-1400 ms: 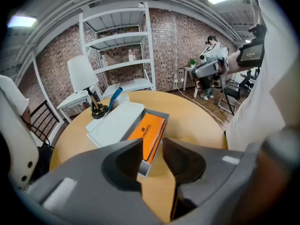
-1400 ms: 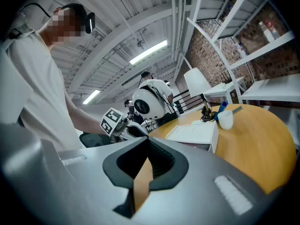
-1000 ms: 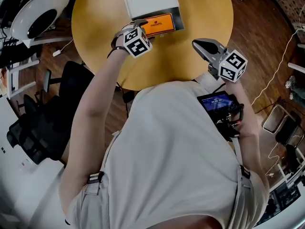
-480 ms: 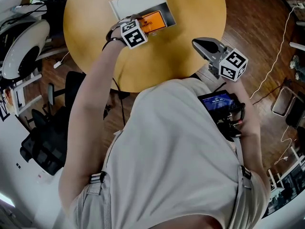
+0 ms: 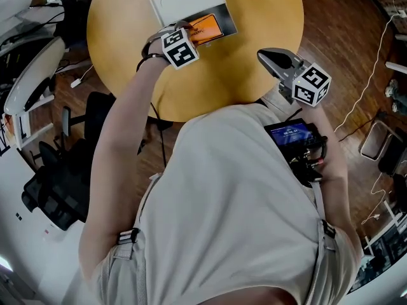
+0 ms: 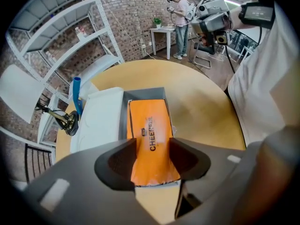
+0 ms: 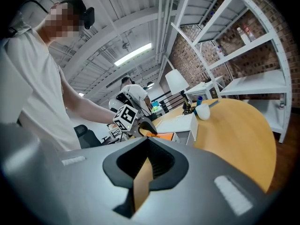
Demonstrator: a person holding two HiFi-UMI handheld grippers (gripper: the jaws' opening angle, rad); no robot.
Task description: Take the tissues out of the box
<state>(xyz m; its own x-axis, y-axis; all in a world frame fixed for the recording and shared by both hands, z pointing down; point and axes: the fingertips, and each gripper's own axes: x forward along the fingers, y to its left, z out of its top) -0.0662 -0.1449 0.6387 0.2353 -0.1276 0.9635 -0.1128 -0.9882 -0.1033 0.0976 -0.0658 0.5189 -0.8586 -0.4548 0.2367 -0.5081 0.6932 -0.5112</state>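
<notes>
An open grey box (image 5: 227, 19) with its white lid (image 5: 184, 2) folded back sits at the far side of the round yellow table (image 5: 241, 75). An orange tissue pack (image 5: 208, 27) lies inside it. My left gripper (image 5: 186, 29) is down at the pack's near end. In the left gripper view the orange pack (image 6: 147, 121) fills the gap between the jaws of the left gripper (image 6: 152, 146), which are closing on it but still stand apart. My right gripper (image 5: 268, 57) hovers shut over the table's near right edge with nothing in it; the right gripper view shows the right gripper (image 7: 146, 142) pointing toward the box.
A brass object (image 6: 70, 121) and a blue tube (image 6: 76, 95) stand beyond the lid at the table's far left. A black office chair (image 5: 57, 183) is on the floor at left. A device with a screen (image 5: 294, 135) is strapped at my right forearm. A person (image 6: 180, 13) stands far off.
The head view has shifted a little. My left gripper has settled closer over the near end of the orange pack. The right gripper has stayed in place.
</notes>
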